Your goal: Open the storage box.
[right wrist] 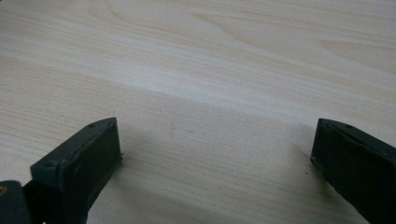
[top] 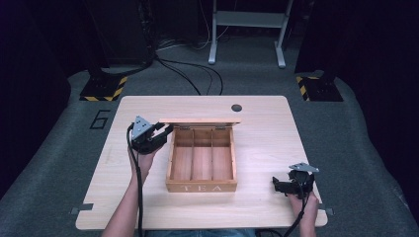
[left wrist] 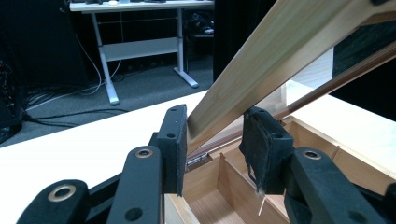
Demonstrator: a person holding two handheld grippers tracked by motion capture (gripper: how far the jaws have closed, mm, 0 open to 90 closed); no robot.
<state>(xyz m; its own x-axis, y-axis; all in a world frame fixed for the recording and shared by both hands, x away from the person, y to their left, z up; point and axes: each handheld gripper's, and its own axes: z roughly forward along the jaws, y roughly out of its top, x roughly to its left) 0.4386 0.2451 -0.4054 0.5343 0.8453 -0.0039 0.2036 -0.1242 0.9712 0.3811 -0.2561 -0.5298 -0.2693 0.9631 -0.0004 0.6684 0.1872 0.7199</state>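
A wooden box marked TEA [top: 201, 186] stands in the middle of the table with its three compartments bare. Its lid [top: 200, 120] is raised at the back. My left gripper [top: 165, 131] reaches in from the left at the lid's left corner. In the left gripper view the lid's [left wrist: 280, 51] edge runs between the pads, and the left gripper [left wrist: 215, 135] is shut on it above the box's [left wrist: 224, 186] back corner. My right gripper [top: 277, 186] rests low near the table's front right. Its jaws stand wide apart, so the right gripper [right wrist: 215, 154] is open over bare wood.
The light wooden table [top: 267, 143] has a dark round hole [top: 236, 107] near its far edge. Beyond it on the grey floor are cables [top: 192, 74], a white desk frame [top: 247, 29] and two yellow-and-black striped bases [top: 104, 88].
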